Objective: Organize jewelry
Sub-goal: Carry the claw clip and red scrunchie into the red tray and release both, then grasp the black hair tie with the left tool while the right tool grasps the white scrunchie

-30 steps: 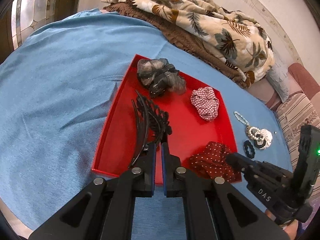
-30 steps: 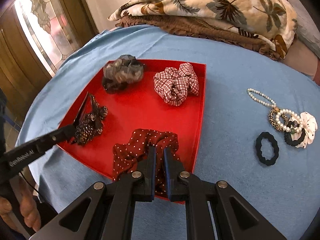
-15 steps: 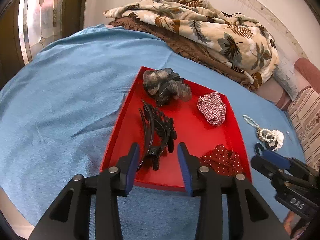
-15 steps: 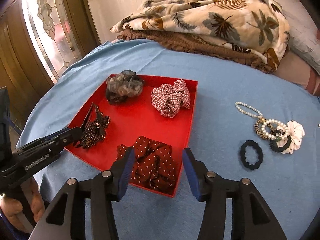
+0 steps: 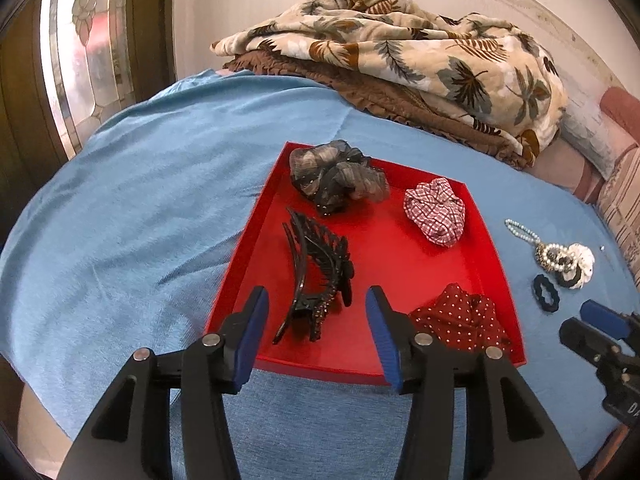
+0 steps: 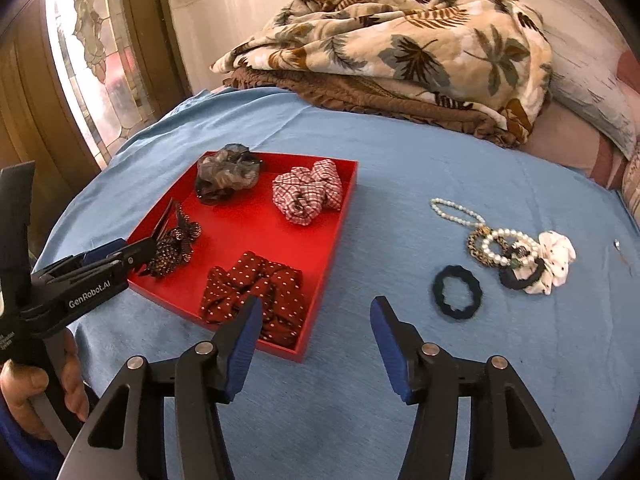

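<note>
A red tray (image 5: 400,256) (image 6: 240,228) on the blue cloth holds a black claw hair clip (image 5: 316,276) (image 6: 172,248), a grey scrunchie (image 5: 336,178) (image 6: 226,172), a checked scrunchie (image 5: 436,212) (image 6: 308,192) and a dark red dotted scrunchie (image 5: 460,320) (image 6: 256,288). To the right of the tray lie a black hair tie (image 6: 456,292) (image 5: 546,292), pearl bracelets (image 6: 492,244) (image 5: 556,254) and a white scrunchie (image 6: 552,260). My left gripper (image 5: 316,332) is open and empty, just behind the clip. My right gripper (image 6: 312,340) is open and empty, near the tray's front right corner.
Folded leaf-print and brown blankets (image 5: 400,64) (image 6: 400,56) lie at the back of the bed. A stained-glass door (image 6: 92,60) stands at the left. The blue cloth (image 5: 140,220) drops off at the left and near edges.
Both grippers opened, letting go of the black clip and the dotted scrunchie in the tray, and pulled back and up. The right gripper shifted right.
</note>
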Available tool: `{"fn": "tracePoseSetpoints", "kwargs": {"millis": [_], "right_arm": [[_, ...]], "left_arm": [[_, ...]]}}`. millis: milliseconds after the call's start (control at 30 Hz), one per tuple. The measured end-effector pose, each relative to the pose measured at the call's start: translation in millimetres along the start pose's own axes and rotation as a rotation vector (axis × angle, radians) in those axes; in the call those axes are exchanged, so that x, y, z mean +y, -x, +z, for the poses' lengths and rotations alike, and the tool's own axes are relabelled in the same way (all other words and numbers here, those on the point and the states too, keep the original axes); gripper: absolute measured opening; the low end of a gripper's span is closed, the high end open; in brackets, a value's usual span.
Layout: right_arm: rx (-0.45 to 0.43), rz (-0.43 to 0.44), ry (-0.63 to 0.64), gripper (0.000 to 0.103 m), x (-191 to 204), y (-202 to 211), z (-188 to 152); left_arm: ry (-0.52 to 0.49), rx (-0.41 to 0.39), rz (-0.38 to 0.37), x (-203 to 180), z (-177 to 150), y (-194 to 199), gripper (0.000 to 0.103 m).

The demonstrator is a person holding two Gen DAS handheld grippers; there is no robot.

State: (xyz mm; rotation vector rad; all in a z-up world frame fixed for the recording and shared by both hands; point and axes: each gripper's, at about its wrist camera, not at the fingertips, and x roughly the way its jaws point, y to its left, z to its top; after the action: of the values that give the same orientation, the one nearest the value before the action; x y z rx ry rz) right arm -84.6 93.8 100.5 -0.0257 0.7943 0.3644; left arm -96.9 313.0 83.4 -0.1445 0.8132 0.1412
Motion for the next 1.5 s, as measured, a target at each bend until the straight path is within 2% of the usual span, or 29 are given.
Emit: {"fn": "tracePoseSetpoints", "kwargs": {"millis": [400,567,767,967,1100,1333,1500], "right_arm": [[-0.025,-0.053,-0.062,0.066,-49,20,-11],[-0.029,-0.106,-0.110,0.068,-92,33,-23],[-0.031,-0.197,-0.207,0.069,-161,53,-42],[-0.046,-0.249,-0.330,0.069,-226,69,-56],[-0.054,-0.231,-0.394,0.069,-252,70,-55],[-0.046,-0.174,-0.392,0.069,-262,46,-42],[-0.030,-0.140,-0.353,0.069,-265,21,-28]], "left_arm": [[-0.077,-0.001,0.039,-25,-8,-1,0.051],[-0.099,0.001,0.052,-36,-16,2,0.052],[-0.162,-0.032,0.054,-55,-35,25,0.052],[-0.248,-0.069,-0.010,-94,-41,60,0.052],[-0.304,-0.051,-0.109,-135,-35,69,0.057],[-0.298,0.079,-0.253,-203,-22,45,0.057],[-0.289,0.143,-0.259,-234,-18,12,0.057]]}}
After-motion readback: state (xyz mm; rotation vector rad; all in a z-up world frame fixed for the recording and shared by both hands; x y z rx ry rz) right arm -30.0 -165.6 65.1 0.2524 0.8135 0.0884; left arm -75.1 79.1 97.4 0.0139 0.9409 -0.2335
